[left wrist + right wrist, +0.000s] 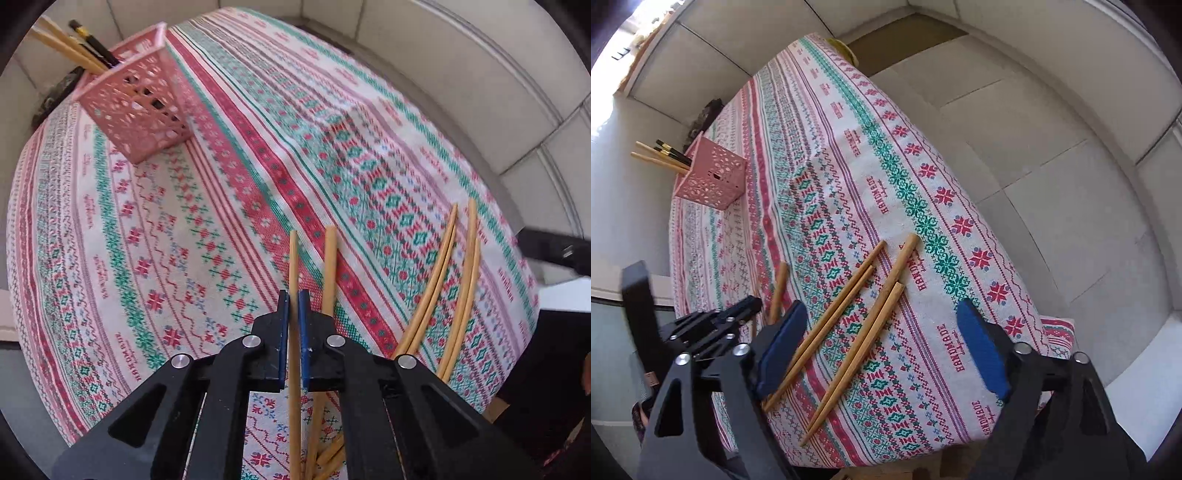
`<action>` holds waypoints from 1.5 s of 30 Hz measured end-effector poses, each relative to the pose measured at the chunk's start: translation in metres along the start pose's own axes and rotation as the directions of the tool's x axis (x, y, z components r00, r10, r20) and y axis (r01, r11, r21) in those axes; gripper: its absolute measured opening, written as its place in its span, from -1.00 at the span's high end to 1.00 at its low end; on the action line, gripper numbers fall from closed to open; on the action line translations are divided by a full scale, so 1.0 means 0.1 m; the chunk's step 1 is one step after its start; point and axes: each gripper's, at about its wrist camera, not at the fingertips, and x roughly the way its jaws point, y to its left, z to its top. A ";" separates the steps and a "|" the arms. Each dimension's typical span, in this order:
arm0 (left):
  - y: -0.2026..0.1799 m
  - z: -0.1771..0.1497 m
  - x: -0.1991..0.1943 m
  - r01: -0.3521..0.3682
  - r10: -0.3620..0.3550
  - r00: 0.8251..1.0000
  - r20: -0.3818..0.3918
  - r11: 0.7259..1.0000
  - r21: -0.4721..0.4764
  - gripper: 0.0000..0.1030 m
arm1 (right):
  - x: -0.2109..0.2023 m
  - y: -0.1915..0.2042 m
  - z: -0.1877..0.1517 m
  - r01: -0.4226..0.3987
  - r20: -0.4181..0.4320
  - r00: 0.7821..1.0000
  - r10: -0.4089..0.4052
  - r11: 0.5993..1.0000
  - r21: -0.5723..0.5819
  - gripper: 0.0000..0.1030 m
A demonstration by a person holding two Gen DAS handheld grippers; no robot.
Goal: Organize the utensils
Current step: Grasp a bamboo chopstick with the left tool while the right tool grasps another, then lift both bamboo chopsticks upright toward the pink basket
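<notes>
Bamboo, pale and slender: one chopstick [293, 266] sits clamped between the blue pads of your left gripper [294, 306], its jaws nearly closed on the shaft.

Item, loose stock: a second chopstick [330, 266] lies just beside the held one on the patterned tablecloth [221, 221]. Four more, in two pairs [857, 325], rest near the table's near edge under your right gripper [882, 354].

Item, right gripper: jaws spread wide, nothing between them, hovering above the two pairs.

Item, destination: pink perforated basket [136, 107] at the far left corner of the cloth, well apart from the loose stock. It already holds bamboo sticks and black-handled chopsticks [92, 40], all leaning to one side.

Risks, as judged from here:
- Your grip sits partway along the shaft, so the long free end may swing and pivot between the pads during the carry.
- The neighbouring stick lies close enough to be nudged or dragged as you lift.
- The basket looks light; striking its rim or the leaning sticks could tip it or push it toward the table edge.
- Sticks near the edge may roll off if the cloth shifts.
</notes>
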 end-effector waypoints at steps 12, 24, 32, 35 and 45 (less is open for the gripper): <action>0.33 -0.10 -0.97 0.031 -0.010 0.967 0.255 0.996 -0.080 0.91 | 0.40 0.07 0.19 0.179 -0.008 0.984 -0.180 0.977 0.112 0.28; 0.37 -0.28 -1.30 0.035 0.071 0.860 0.505 0.980 -0.198 0.91 | -0.14 0.42 -0.03 0.079 0.332 0.940 -0.072 0.997 -0.009 0.84; 0.15 -0.35 -1.78 0.043 0.143 0.731 0.667 0.966 -0.255 0.91 | -1.08 0.85 -0.30 -0.008 0.555 0.823 0.125 0.978 -0.208 0.84; 0.07 -0.28 -1.90 0.034 0.154 0.715 0.682 0.967 -0.254 0.91 | -1.39 1.01 -0.31 -0.014 0.589 0.787 0.183 0.960 -0.280 0.84; 0.01 0.14 -2.23 -0.055 0.256 0.662 0.705 0.954 -0.295 0.92 | -2.06 1.45 0.04 -0.038 0.647 0.694 0.317 0.913 -0.406 0.84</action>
